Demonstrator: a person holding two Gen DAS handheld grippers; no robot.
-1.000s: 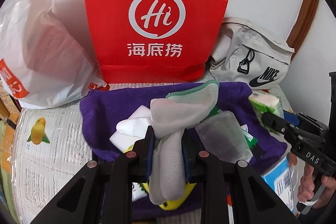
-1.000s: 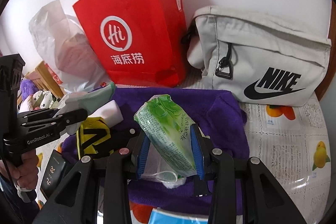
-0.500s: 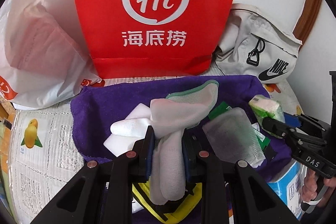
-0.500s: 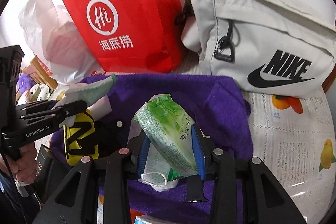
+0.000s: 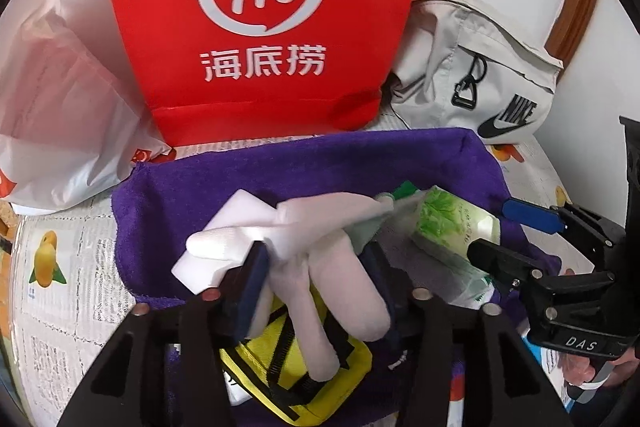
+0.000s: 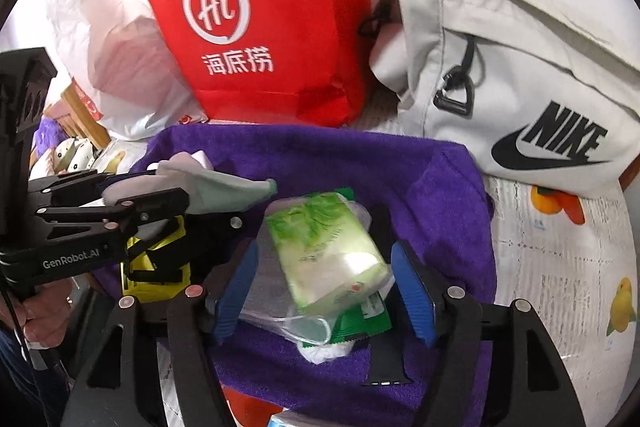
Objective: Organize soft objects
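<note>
Both grippers have let go since a moment ago, and their jaws are opening. Earlier the left gripper (image 5: pixel 316 277) pinched the white glove (image 5: pixel 320 267); now the glove lies loose between the wide pads, flopped over the purple towel (image 5: pixel 304 167). The right gripper (image 6: pixel 324 291) was squeezing the green tissue pack (image 6: pixel 328 247); now the pack rests on the towel with a gap on each side. So both soft things look dropped on the towel, which sits in front of the red bag (image 6: pixel 260 19).

Under the glove, a yellow pouch (image 5: pixel 300 375) is half hidden. A crumpled mask under the pack is hard to make out. The glove is blurry.
</note>
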